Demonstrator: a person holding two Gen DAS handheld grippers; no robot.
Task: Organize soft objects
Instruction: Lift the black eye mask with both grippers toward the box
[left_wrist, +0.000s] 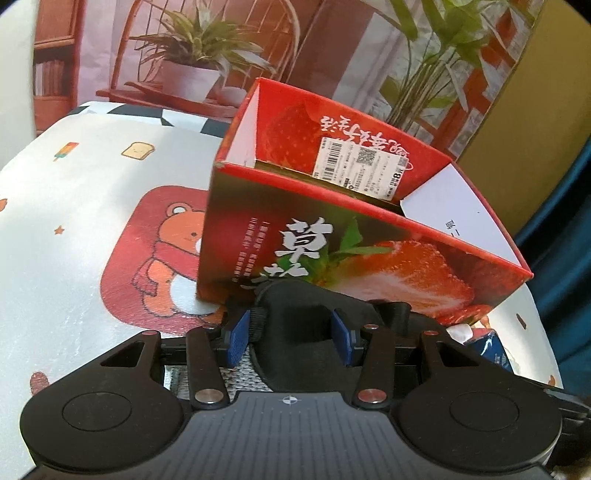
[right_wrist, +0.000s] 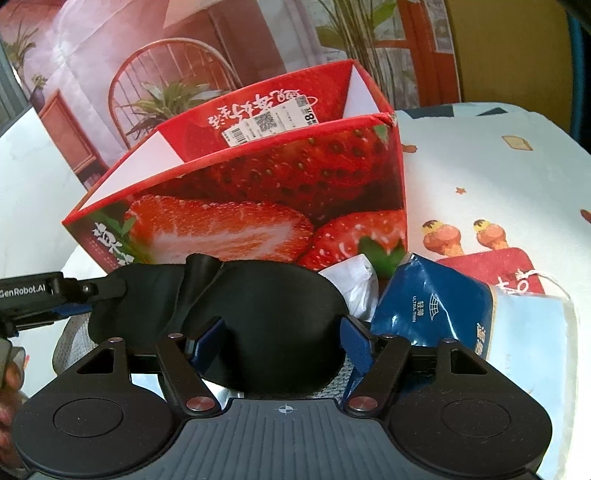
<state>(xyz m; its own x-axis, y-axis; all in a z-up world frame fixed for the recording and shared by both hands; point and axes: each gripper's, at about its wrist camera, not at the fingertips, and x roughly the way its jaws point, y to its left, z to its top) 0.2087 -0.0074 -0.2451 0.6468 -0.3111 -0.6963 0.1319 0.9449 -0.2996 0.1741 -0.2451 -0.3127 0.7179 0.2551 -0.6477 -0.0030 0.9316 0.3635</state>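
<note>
A black soft eye mask (left_wrist: 295, 325) lies between the blue pads of my left gripper (left_wrist: 291, 338), which is shut on one end of it. My right gripper (right_wrist: 280, 345) is shut on the other end of the same mask (right_wrist: 269, 317). The left gripper shows at the left edge of the right wrist view (right_wrist: 48, 299). The mask hangs just in front of an open red strawberry box (left_wrist: 332, 229), also in the right wrist view (right_wrist: 258, 192). A grey knitted item (left_wrist: 207, 380) lies under the grippers.
A blue tissue packet (right_wrist: 432, 306), a white soft item (right_wrist: 354, 284) and a clear-wrapped pack (right_wrist: 532, 332) lie right of the box. The table (left_wrist: 66, 229) has a cartoon-print cloth. A printed backdrop (left_wrist: 184, 55) stands behind.
</note>
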